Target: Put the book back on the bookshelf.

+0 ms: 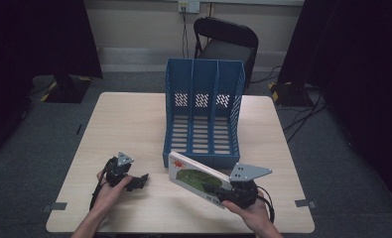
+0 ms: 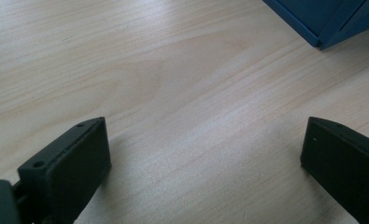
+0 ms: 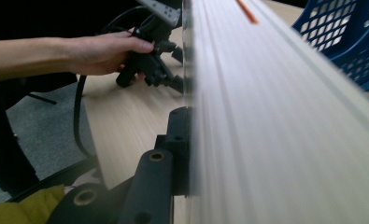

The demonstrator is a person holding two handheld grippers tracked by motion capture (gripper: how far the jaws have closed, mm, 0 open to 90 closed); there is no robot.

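Book (image 1: 196, 174) clamped in right tool (image 1: 222, 194), just before rack (image 1: 203, 111), long axis slanting toward rack's left corner; left tool (image 1: 140, 181) wide open, empty, farther left.

High view is dim overall; the table (image 1: 134, 124) is lit evenly from above, room corners fall to black. Soft shadows are cast under the rack (image 1: 203, 114). In the right gripper view the book (image 3: 275, 116) is badly blurred, close to the lens. Left gripper view is sharp, shadows soft beside the jaws.
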